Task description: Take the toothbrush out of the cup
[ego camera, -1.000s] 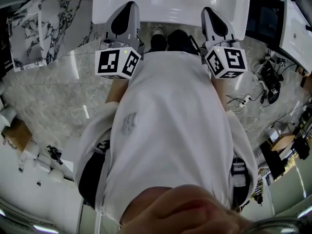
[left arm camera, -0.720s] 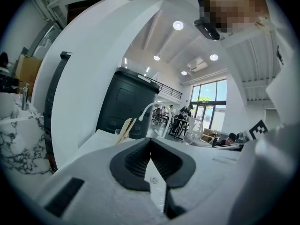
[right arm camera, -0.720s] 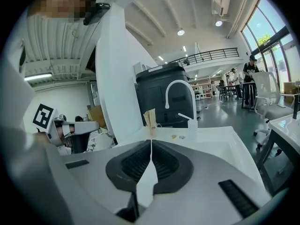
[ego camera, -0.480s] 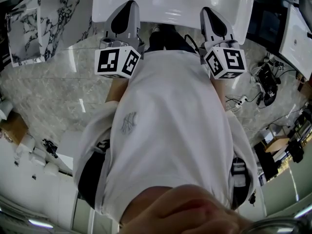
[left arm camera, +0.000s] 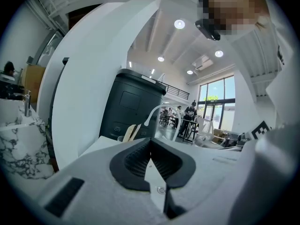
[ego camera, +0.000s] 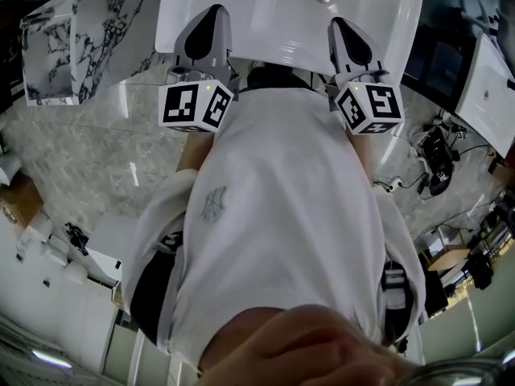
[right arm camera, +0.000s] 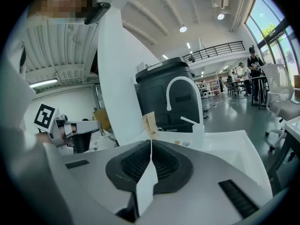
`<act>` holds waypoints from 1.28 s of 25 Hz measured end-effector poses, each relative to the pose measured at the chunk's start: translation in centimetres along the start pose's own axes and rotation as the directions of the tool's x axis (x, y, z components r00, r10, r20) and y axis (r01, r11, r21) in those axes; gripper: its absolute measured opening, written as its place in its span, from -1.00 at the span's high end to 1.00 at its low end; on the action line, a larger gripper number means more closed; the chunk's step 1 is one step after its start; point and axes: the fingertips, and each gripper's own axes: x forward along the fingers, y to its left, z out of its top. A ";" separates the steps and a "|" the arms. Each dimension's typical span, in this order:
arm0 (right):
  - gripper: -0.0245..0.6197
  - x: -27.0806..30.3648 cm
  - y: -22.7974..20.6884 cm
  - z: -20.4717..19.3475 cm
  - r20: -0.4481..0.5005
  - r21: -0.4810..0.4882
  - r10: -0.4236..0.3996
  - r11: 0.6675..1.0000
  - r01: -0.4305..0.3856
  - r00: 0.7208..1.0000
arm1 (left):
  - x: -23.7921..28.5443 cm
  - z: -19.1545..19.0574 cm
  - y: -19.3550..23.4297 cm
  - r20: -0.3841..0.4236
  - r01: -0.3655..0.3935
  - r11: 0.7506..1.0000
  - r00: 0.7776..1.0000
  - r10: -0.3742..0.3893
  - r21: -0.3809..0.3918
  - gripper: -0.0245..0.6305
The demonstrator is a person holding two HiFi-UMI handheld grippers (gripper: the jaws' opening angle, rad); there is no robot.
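In the head view both grippers are held level over the near rim of a white sink, the left gripper and the right gripper on either side of my white shirt. Each gripper's jaws are shut with nothing between the pads. The right gripper view shows a small clear cup on the sink's far side, with a white handle leaning out of it to the left, apparently the toothbrush. Beige flat sticks stand further left; the left gripper view shows these beige sticks in another small cup. My left gripper and right gripper are well short of them.
A white arched faucet rises at the back of the sink before a tall black bin. A marble-patterned block stands on the floor at left. Cables and gear lie on the floor at right, near another white basin.
Both grippers and I have moved forward towards the sink; more of the basin and its drain now show at the top of the head view. Both jaws stay shut.
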 end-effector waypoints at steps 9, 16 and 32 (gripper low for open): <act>0.88 1.6 -3.0 0.4 -0.006 0.011 0.049 0.999 -0.049 0.999 | 2.7 -0.2 -1.3 -0.002 -0.042 0.999 0.999 0.042 0.012 0.88; 0.88 1.6 -4.6 -0.3 -0.022 0.022 0.066 0.998 -0.066 0.998 | 3.6 -1.1 -2.0 -0.015 -0.073 0.997 0.997 0.074 0.013 0.88; 0.88 0.3 -6.7 0.1 -0.002 0.035 -0.019 0.999 0.019 1.000 | 6.6 -0.7 -2.8 -0.011 -0.008 0.999 1.000 0.009 0.033 0.88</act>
